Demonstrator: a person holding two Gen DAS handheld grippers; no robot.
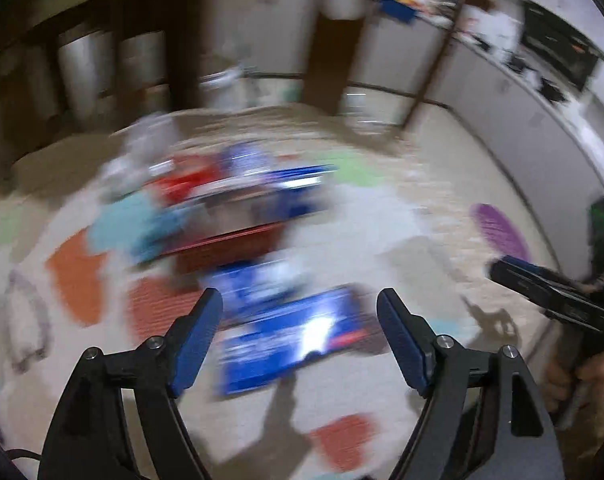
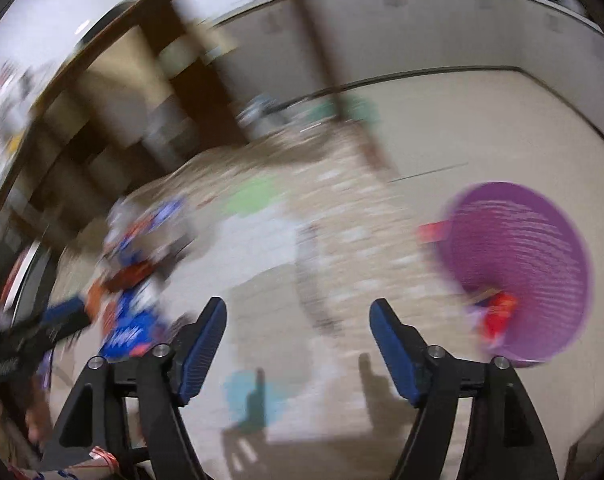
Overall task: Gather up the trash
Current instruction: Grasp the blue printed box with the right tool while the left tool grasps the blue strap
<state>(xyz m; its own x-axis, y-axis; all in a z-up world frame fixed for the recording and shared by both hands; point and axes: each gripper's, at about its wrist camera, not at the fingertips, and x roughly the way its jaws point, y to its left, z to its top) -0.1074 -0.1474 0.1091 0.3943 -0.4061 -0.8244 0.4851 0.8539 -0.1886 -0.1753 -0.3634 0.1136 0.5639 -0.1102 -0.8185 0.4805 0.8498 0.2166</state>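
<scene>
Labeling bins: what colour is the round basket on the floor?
Purple basket, ribbed; clearest in the right wrist view.

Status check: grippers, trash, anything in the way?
Left gripper open, empty. Right gripper open, empty. Wrappers piled on rug; purple basket rightward. Nothing blocking.

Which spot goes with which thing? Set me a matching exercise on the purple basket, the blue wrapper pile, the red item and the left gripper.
Things:
1. Round purple ribbed plastic basket
2. Pile of blue and red shiny wrappers
3. Small red item
4. Left gripper

Places or states:
A. inside the basket
B. jaws apart above a blue packet
C. on the floor beyond the rug's right edge
D. mid-rug

Pairs: 1-C, 2-D, 3-A, 4-B
</scene>
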